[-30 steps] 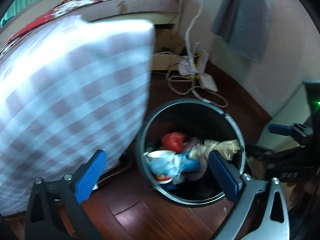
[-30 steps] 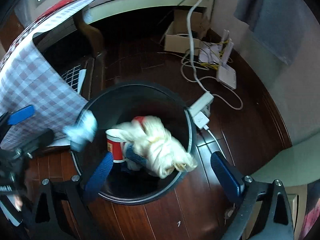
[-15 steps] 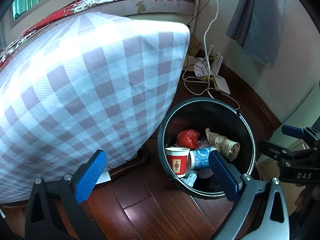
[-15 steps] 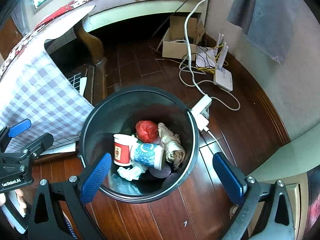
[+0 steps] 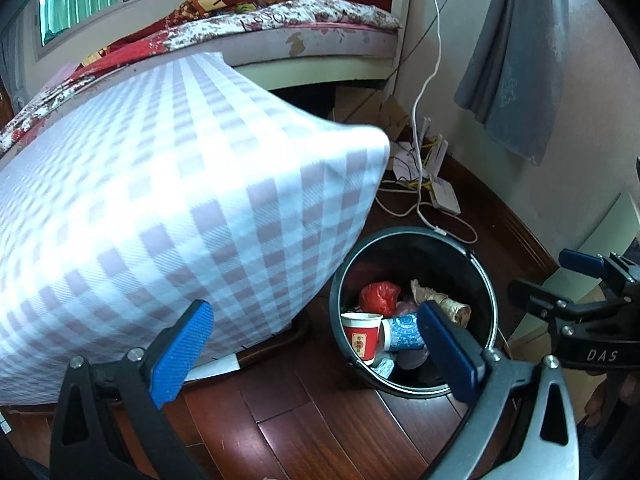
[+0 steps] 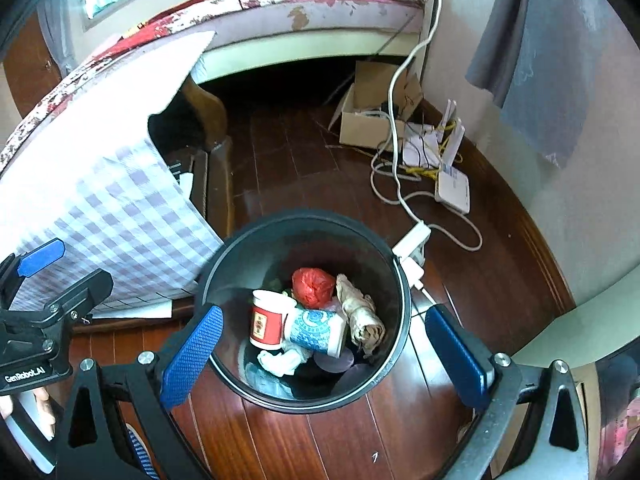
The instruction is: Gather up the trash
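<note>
A round black trash bin stands on the dark wood floor. Inside lie a red paper cup, a blue patterned cup, a red bag, a crumpled brown paper wad and white tissue. My right gripper hangs open above the bin, nothing between its blue pads. My left gripper is open too, held left of the bin over the floor; its right finger overlaps the bin's rim in view.
A table with a checked white-and-lilac cloth stands left of the bin. A bed runs along the back. A cardboard box, a router, cables and a power strip lie by the wall. A grey cloth hangs there.
The brown wad and the tissue have fallen from the grippers into the bin and settled. Both grippers have drawn back and up, so the bin looks smaller.
</note>
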